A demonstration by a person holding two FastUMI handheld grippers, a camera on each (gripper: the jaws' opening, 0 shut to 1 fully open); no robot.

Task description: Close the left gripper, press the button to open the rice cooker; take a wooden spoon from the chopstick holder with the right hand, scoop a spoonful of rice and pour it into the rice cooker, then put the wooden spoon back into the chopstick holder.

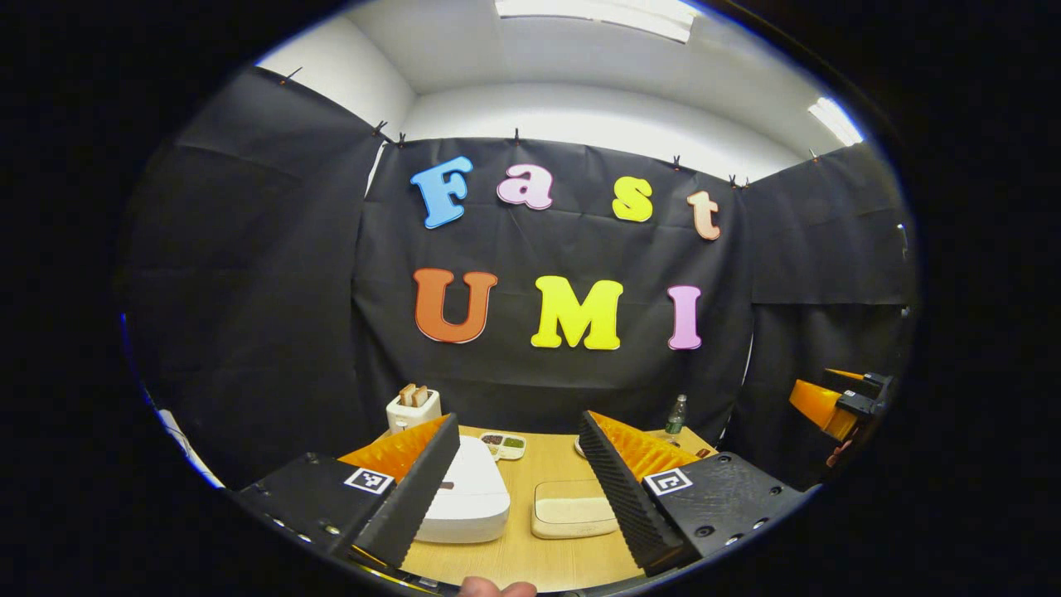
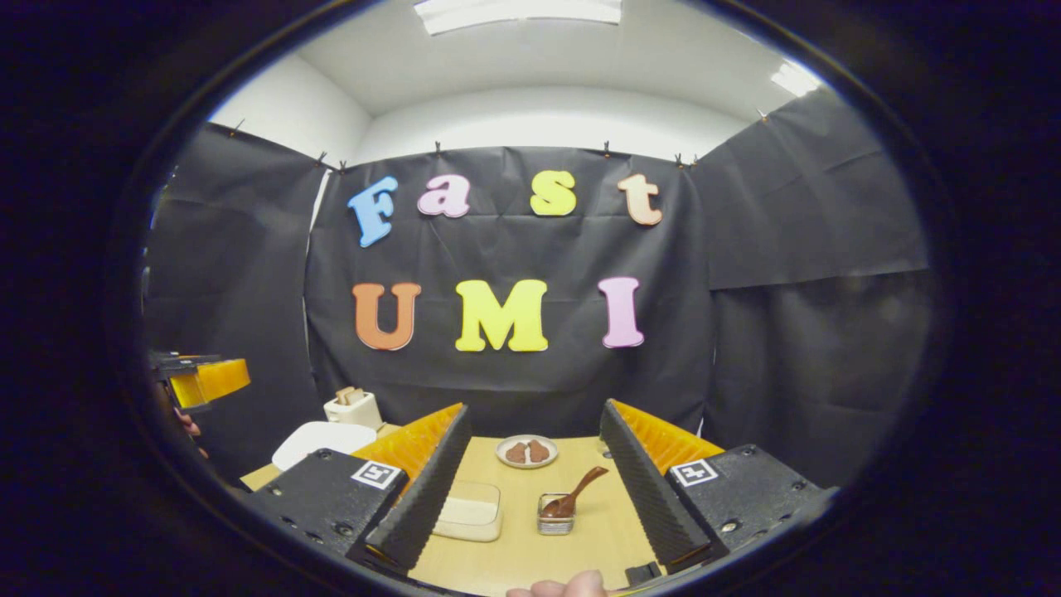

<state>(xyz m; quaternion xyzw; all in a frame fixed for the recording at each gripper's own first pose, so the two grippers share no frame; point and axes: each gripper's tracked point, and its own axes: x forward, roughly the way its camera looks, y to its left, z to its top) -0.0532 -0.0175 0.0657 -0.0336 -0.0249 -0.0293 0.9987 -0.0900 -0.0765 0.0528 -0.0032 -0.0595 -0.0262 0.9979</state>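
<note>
The left gripper (image 1: 518, 477) hangs wide open, empty, above the table (image 1: 530, 564); the white rice cooker (image 1: 468, 493) sits beside its left finger. The right gripper (image 2: 535, 473), equally spread and empty, frames the wooden spoon (image 2: 574, 494) leaning in its chopstick holder (image 2: 555, 516).

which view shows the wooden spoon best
The right gripper view: the wooden spoon stands in the chopstick holder on the table, framed between the open right gripper. In the left gripper view I can't make out the spoon; the rice cooker is plain there.
</note>
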